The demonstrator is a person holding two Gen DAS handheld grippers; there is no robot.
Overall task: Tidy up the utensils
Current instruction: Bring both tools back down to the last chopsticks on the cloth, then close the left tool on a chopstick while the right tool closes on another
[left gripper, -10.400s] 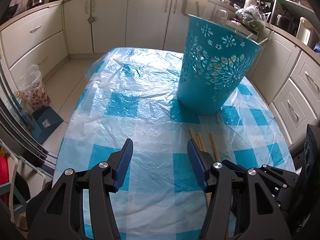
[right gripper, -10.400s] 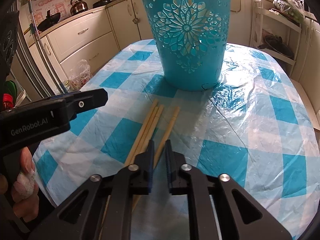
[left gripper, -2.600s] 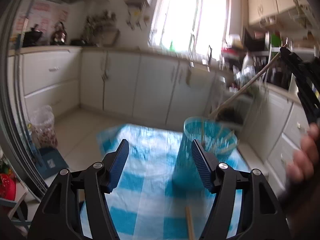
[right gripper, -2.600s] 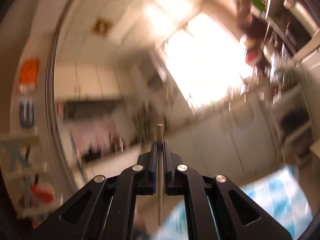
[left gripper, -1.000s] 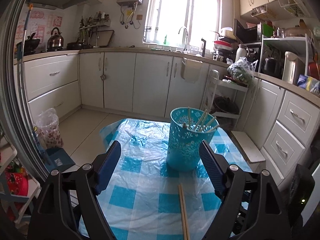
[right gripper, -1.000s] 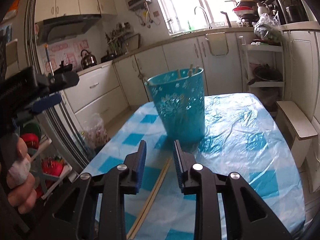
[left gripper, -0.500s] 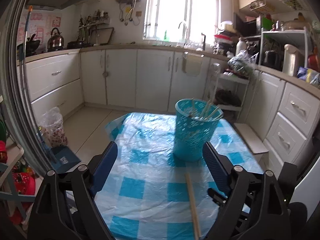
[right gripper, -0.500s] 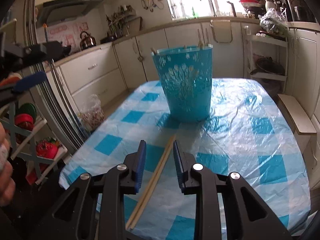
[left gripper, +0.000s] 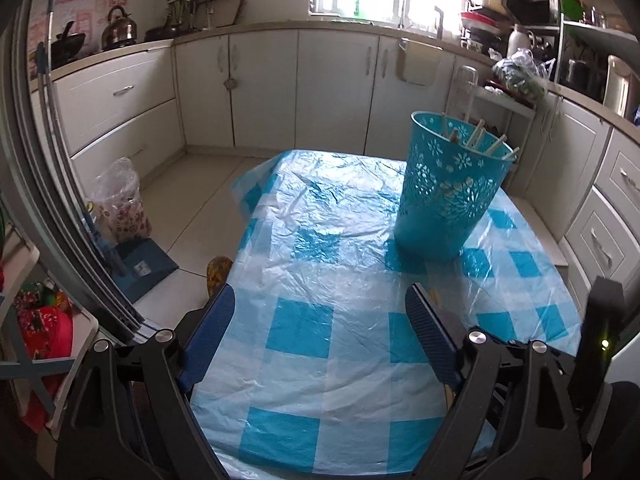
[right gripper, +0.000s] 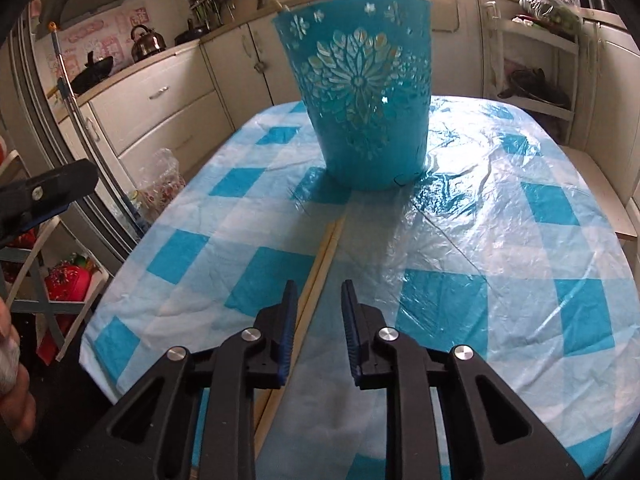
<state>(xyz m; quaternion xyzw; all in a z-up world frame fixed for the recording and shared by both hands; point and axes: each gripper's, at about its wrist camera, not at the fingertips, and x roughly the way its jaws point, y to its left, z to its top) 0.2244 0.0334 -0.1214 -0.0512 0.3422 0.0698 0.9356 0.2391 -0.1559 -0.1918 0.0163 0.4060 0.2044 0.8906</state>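
Right tongs (right gripper: 318,304) released, low over the checked tabletop (right gripper: 500,240), straddling the near end of two chopsticks (right gripper: 326,252) lying side by side, likely lining up a pick | Left tongs (left gripper: 316,320) wide apart, empty, held back | Teal basket (left gripper: 450,192) upright beyond, several chopsticks leaning inside.

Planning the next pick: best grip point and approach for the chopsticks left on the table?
Take the chopsticks mid-shaft, just ahead of the open right claw, coming from above with the jaws across the shafts. The two lie flat, side by side, pointing toward the blue basket, so a crosswise pinch likely gathers both. The near ends are hidden under the claw.
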